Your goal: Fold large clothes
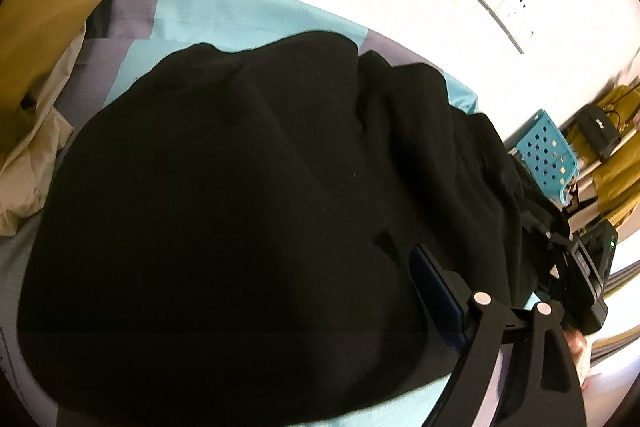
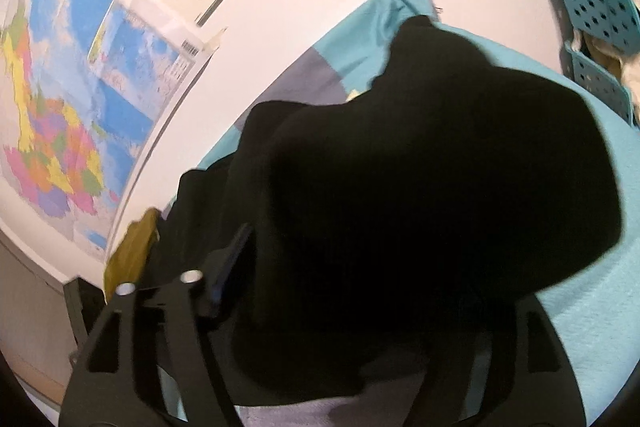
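Mid-fold: the black garment point(image 1: 240, 207) lies on the bed point(image 1: 192, 7), bunched toward three o'clock. The right gripper point(image 2: 280, 291) looks clamped on its raised cloth; the left gripper's point(image 1: 460, 303) jaws I cannot tell. Next, I judge, carry that cloth across and lay it flat.

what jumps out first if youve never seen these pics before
A big black garment fills the middle of both views, spread over a turquoise and grey bedsheet. A bright multicoloured wall map dominates the left of the right wrist view. A mustard yellow cloth sits at the upper left of the left wrist view.
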`<state>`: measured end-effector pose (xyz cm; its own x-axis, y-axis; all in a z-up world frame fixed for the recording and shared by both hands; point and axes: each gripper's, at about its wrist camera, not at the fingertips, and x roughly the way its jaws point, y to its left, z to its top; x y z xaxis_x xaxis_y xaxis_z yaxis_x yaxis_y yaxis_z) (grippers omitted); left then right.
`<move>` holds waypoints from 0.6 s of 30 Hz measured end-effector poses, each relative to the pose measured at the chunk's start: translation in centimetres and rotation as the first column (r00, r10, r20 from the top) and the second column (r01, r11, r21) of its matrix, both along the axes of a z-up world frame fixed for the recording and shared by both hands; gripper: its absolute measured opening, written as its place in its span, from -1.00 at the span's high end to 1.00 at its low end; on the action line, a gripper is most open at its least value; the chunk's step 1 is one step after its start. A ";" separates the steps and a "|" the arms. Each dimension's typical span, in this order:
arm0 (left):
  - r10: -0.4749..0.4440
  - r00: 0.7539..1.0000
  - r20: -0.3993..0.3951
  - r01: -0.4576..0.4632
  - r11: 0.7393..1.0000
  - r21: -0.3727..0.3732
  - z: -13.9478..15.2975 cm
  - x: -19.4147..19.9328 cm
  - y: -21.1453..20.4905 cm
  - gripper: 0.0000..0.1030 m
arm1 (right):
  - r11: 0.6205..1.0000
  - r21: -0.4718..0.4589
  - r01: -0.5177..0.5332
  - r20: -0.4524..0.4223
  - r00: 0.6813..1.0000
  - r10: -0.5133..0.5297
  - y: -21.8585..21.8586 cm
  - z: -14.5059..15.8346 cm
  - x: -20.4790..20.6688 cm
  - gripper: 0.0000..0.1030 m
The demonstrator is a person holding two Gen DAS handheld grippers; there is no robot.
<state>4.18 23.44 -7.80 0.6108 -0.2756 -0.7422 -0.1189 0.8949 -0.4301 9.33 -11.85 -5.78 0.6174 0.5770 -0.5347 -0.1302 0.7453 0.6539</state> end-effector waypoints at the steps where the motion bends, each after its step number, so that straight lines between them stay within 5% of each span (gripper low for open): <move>1: 0.003 1.000 0.008 -0.003 1.000 0.010 0.0 0.1 -0.1 -0.66 | 1.000 -0.020 -0.002 0.004 1.000 0.002 0.4 0.1 0.1 -0.51; 3: 0.003 1.000 0.007 -0.003 0.996 0.091 0.1 0.5 -1.0 -0.54 | 0.998 -0.063 -0.006 0.014 1.000 0.007 1.1 0.2 0.3 -0.44; 6: 0.007 1.000 -0.003 -0.007 0.995 0.100 0.3 0.9 -1.3 -0.02 | 0.998 -0.063 -0.019 0.000 1.000 0.019 0.8 0.3 0.5 0.21; 8: 0.004 1.000 0.008 -0.005 0.994 0.112 0.8 0.8 -1.5 0.16 | 0.998 -0.048 -0.037 0.016 0.999 0.038 0.5 0.8 0.1 0.24; 12: 0.002 1.000 0.011 -0.004 0.992 0.130 0.7 1.0 -1.5 0.12 | 0.999 0.001 -0.046 -0.033 0.998 0.046 0.2 0.0 0.5 -0.05; 15: 0.013 1.000 -0.005 -0.012 0.990 0.144 0.3 1.3 -1.3 -0.21 | 0.998 0.033 -0.058 -0.031 0.998 0.059 0.5 -0.4 0.8 -0.31; 18: 0.012 1.000 -0.001 -0.012 0.990 0.140 0.0 1.5 -1.5 -0.27 | 0.997 -0.032 -0.068 -0.012 0.998 0.068 2.0 0.1 0.8 -0.56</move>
